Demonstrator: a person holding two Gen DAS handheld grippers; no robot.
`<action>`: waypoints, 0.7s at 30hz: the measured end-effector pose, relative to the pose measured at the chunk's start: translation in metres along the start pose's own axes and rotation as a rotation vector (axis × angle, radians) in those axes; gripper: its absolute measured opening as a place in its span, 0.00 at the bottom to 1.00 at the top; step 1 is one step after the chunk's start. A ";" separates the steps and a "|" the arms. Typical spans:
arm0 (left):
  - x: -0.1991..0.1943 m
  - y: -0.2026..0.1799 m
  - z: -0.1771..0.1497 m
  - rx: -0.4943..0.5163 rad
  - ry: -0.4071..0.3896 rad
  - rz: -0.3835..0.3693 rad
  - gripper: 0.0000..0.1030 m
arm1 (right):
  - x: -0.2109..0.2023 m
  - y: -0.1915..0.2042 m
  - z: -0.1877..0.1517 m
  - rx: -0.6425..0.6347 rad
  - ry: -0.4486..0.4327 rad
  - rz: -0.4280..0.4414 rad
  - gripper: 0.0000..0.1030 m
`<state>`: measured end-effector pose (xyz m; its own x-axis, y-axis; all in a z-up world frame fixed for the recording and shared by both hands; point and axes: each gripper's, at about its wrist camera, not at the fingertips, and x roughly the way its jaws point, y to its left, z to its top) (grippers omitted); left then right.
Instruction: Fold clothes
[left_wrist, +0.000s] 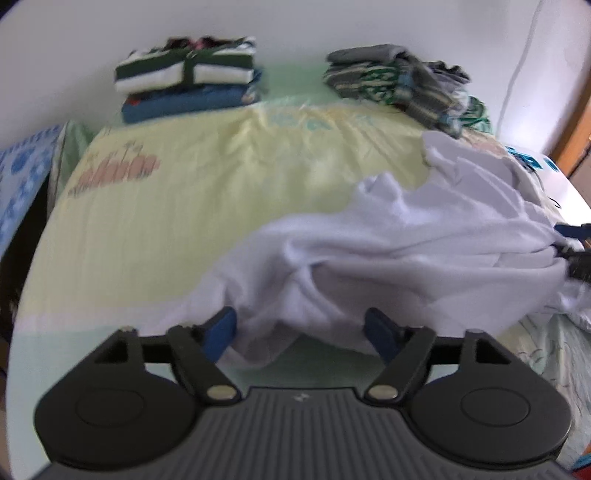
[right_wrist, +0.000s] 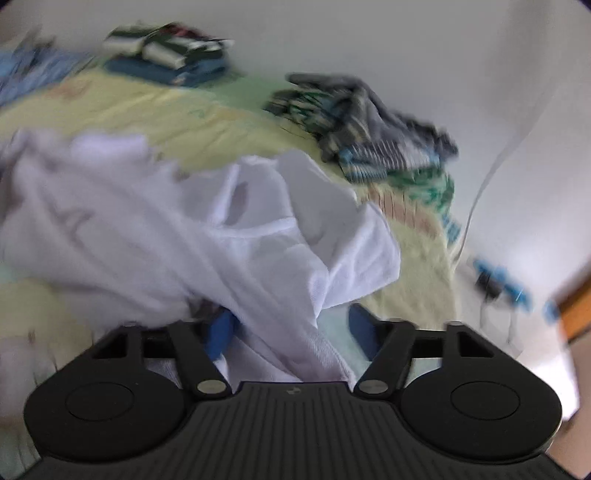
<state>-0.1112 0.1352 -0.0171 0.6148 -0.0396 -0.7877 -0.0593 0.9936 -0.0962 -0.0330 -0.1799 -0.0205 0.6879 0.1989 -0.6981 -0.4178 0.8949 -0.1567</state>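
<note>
On the bed (left_wrist: 155, 229), a white shirt (left_wrist: 406, 236) lies crumpled near its front edge, cloth running into both grippers. Left gripper (left_wrist: 300, 330) and right gripper (right_wrist: 291, 328) each stand spread, fabric draped between the fingers, unpinched. Judged light, limp and slip-prone; best pinched at a hem or seam.

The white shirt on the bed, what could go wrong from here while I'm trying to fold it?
1. Both the left gripper and right gripper stand open with cloth between the fingers; the white shirt may slip out if lifted.
2. The shirt is bunched, so a fold now may trap creases.
3. The loose pile of clothes lies close and could get dragged.
</note>
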 end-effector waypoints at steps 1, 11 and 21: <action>0.003 0.002 -0.001 -0.022 0.004 0.002 0.75 | 0.005 -0.004 0.002 0.038 0.007 0.011 0.26; 0.017 -0.006 0.019 -0.131 -0.047 0.005 0.09 | -0.057 -0.021 0.024 0.271 -0.197 0.028 0.06; -0.066 0.028 0.044 -0.244 -0.289 0.071 0.09 | -0.099 -0.019 0.050 0.355 -0.390 0.210 0.05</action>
<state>-0.1187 0.1707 0.0590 0.7969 0.0949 -0.5966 -0.2741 0.9369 -0.2170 -0.0636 -0.1961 0.0868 0.8081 0.4598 -0.3683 -0.3904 0.8862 0.2496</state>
